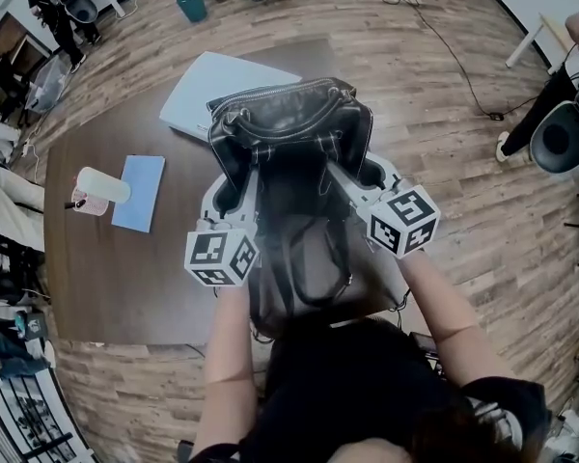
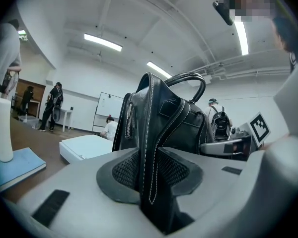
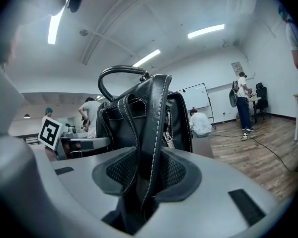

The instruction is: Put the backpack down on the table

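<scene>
Backpack (image 1: 289, 133) is resting on counter (image 1: 106, 278); left hand-held gripper (image 2: 148, 170) and right hand-held gripper (image 3: 148, 175) are loosely straddling its side seams, likely steadying it upright.

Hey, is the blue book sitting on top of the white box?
No, the blue book lies on the table, apart from the white box.

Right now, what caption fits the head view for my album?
Black leather backpack stands on the dark wooden table, its sides between the left claw and the right claw.

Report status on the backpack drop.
Left gripper open, right gripper open, backpack edges between jaws. Backpack upright on table. White box behind it, not blocking.
</scene>
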Demonstrator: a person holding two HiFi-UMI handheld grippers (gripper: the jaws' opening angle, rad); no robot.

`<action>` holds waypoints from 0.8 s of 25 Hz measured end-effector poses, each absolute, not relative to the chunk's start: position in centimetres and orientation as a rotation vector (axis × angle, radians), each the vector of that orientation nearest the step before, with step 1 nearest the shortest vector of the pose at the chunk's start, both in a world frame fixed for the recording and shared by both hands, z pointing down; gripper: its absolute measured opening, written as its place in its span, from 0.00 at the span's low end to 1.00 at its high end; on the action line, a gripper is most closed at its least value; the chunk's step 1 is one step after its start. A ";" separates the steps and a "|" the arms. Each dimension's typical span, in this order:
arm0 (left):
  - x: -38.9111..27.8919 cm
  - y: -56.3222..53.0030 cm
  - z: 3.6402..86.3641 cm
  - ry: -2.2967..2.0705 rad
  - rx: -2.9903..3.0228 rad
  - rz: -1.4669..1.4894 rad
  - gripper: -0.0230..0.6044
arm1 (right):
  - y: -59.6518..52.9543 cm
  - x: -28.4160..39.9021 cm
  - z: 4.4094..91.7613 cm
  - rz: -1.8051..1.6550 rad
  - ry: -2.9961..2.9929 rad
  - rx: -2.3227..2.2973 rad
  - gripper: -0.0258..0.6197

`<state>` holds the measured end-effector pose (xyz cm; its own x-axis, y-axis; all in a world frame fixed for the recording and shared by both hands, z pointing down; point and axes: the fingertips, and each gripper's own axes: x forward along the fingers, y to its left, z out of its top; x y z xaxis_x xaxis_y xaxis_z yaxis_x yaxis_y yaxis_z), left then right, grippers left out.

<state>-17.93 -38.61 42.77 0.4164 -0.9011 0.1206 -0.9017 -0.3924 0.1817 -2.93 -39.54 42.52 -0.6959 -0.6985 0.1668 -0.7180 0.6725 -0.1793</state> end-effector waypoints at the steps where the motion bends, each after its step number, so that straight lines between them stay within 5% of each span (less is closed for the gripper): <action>1: -18.0 -38.5 42.9 -1.589 2.444 0.014 0.22 | -39.4 -2.9 42.6 0.352 -2.789 1.181 0.27; 11: -18.4 -36.7 43.0 -1.607 2.397 0.068 0.37 | -37.4 -2.0 41.8 0.344 -2.769 1.180 0.32; 20: -18.8 -34.6 41.9 -1.647 2.373 0.033 0.40 | -36.1 -0.5 40.3 0.344 -2.785 1.204 0.33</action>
<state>-18.83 -34.64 41.93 0.3600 -0.9189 0.1610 -0.9246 -0.3285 0.1928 -0.52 -36.10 40.34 -0.6858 -0.7079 0.1689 -0.7278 0.6642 -0.1707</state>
